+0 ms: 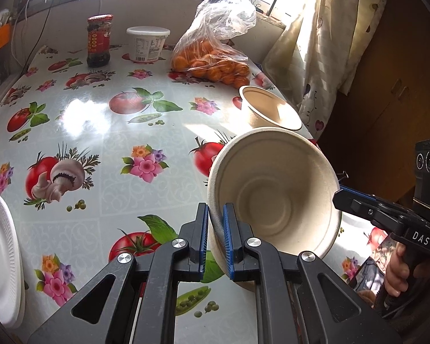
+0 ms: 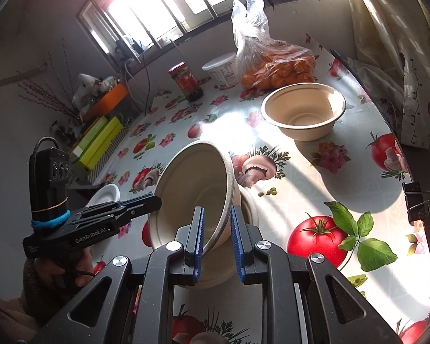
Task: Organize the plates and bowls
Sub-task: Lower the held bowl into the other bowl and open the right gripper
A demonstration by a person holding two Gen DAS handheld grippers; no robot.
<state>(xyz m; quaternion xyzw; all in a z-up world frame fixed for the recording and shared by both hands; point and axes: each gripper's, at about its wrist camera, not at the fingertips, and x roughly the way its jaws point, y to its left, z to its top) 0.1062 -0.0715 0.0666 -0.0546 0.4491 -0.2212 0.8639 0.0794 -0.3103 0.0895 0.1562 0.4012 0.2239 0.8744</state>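
The left gripper (image 1: 216, 223) clamps the rim of a tilted beige bowl (image 1: 275, 195); the right gripper (image 2: 217, 226) straddles its opposite rim, jaws slightly apart; a second bowl (image 2: 304, 109) sits near the table's (image 1: 100, 132) far right corner.

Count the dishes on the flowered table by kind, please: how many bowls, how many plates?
Beige moulded-fibre bowls: 3, one tilted in the left gripper, one under it, one farther back
White foam plates: 1
Total: 4

Red-lidded jar (image 1: 99, 41), white tub (image 1: 148, 43), bagged oranges (image 1: 212, 57), curtain (image 1: 309, 43)
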